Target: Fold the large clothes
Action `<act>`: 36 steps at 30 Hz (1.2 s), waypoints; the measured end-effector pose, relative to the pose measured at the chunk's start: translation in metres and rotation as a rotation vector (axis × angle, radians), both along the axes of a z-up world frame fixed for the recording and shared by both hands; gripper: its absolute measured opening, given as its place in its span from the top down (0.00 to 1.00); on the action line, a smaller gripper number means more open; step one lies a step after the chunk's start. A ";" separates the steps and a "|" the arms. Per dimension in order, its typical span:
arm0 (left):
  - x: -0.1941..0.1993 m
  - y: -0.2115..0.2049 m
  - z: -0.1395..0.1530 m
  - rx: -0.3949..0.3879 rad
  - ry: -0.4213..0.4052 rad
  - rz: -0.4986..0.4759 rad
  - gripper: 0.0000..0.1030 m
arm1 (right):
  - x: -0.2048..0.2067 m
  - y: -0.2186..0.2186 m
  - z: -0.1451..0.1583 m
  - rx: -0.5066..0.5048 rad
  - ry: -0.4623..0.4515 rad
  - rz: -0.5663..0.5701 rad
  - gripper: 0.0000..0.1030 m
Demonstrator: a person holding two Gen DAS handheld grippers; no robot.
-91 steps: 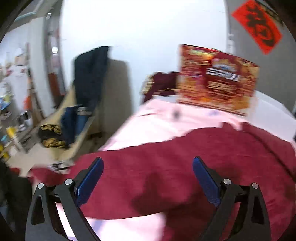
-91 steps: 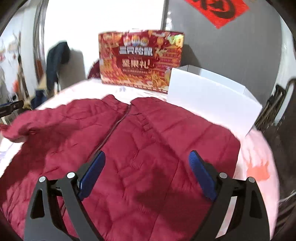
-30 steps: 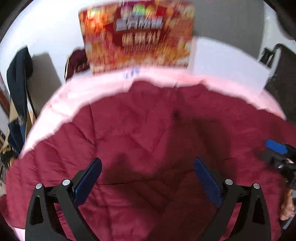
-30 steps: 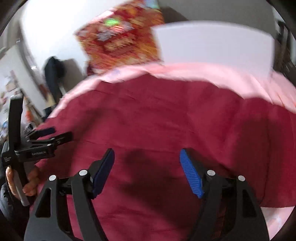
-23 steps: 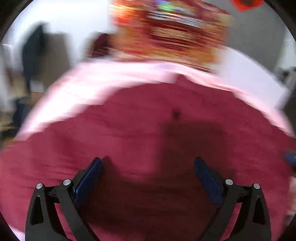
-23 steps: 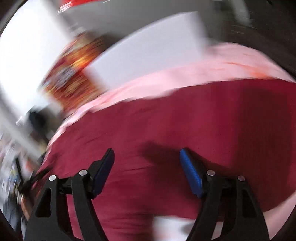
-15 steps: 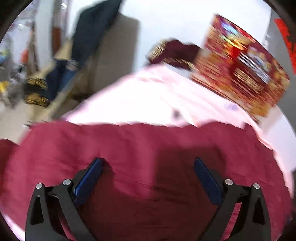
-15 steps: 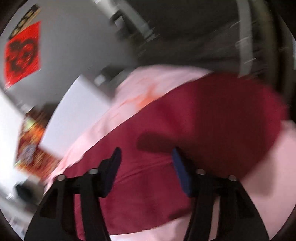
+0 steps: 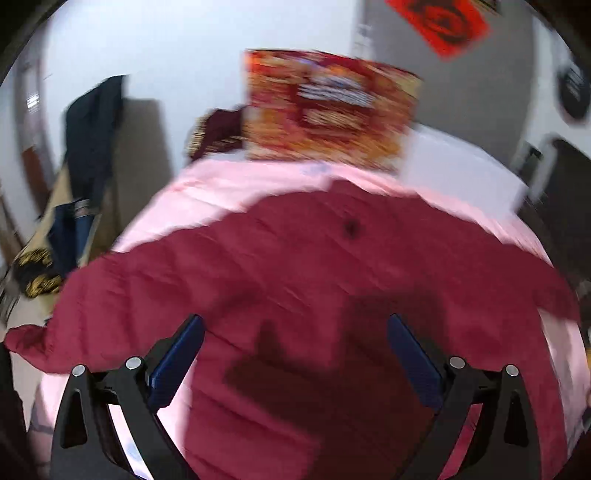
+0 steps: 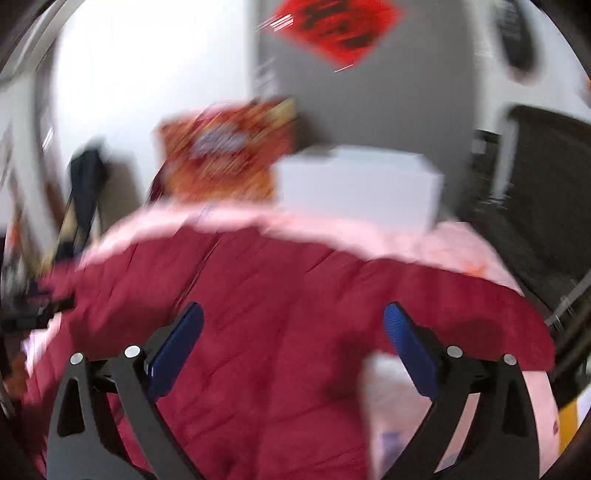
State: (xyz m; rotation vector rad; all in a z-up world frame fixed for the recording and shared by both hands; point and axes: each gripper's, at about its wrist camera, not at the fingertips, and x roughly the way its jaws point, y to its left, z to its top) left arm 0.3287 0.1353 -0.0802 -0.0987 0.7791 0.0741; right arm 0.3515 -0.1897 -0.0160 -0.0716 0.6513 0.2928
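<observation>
A large dark red quilted jacket (image 9: pixel 314 266) lies spread flat on a pink-covered table (image 9: pixel 207 188). In the left wrist view its sleeves reach out to both sides. My left gripper (image 9: pixel 295 350) hovers open over the jacket's near part, nothing between its blue pads. The right wrist view is blurred; it shows the same jacket (image 10: pixel 280 295) with a sleeve stretching right. My right gripper (image 10: pixel 293 343) is open above the jacket, holding nothing. At the left edge of that view the other gripper (image 10: pixel 33 314) shows as a dark blur.
A red and gold printed box (image 9: pixel 328 110) and a white box (image 10: pixel 358 188) stand at the table's far edge. Left of the table is a chair with dark clothes (image 9: pixel 88 147). A red paper sign (image 10: pixel 336 26) hangs on the grey wall.
Both cameras have swung back toward the far boxes. The right gripper's jaws stand wider than half a second ago. The jacket still lies spread on the table.
</observation>
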 end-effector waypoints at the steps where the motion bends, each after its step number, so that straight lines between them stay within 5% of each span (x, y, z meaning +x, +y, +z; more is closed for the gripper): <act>1: -0.002 -0.010 -0.005 -0.004 0.021 -0.029 0.03 | 0.002 0.014 -0.005 -0.036 0.023 0.021 0.07; 7: -0.018 -0.065 -0.066 0.142 0.241 -0.100 0.03 | -0.029 0.051 -0.079 -0.217 0.234 0.138 0.07; 15: -0.087 -0.029 -0.071 0.036 0.226 -0.141 0.03 | -0.106 -0.032 -0.100 -0.034 0.337 0.132 0.06; 19: -0.141 -0.016 -0.067 0.115 0.190 -0.120 0.03 | -0.152 -0.072 -0.106 -0.105 0.291 0.047 0.05; 23: -0.190 0.005 -0.054 0.201 0.156 -0.021 0.03 | -0.179 -0.120 -0.087 -0.011 0.245 -0.079 0.05; 26: -0.220 0.015 -0.026 0.241 0.076 0.029 0.03 | -0.183 -0.135 -0.061 0.093 0.218 -0.071 0.05; 29: -0.237 0.011 -0.007 0.194 0.022 -0.056 0.03 | -0.188 -0.127 -0.058 0.152 0.264 0.003 0.05; 32: -0.249 -0.005 -0.022 0.226 0.021 -0.156 0.03 | -0.190 -0.119 -0.085 0.187 0.360 0.018 0.07; 34: -0.246 -0.012 -0.041 0.237 0.048 -0.185 0.03 | -0.195 -0.114 -0.101 0.203 0.348 0.001 0.24; 35: -0.245 -0.013 -0.052 0.232 0.071 -0.189 0.03 | -0.199 -0.109 -0.101 0.185 0.321 0.012 0.62; 36: -0.242 -0.011 -0.065 0.229 0.099 -0.183 0.03 | -0.198 -0.104 -0.100 0.184 0.336 0.031 0.71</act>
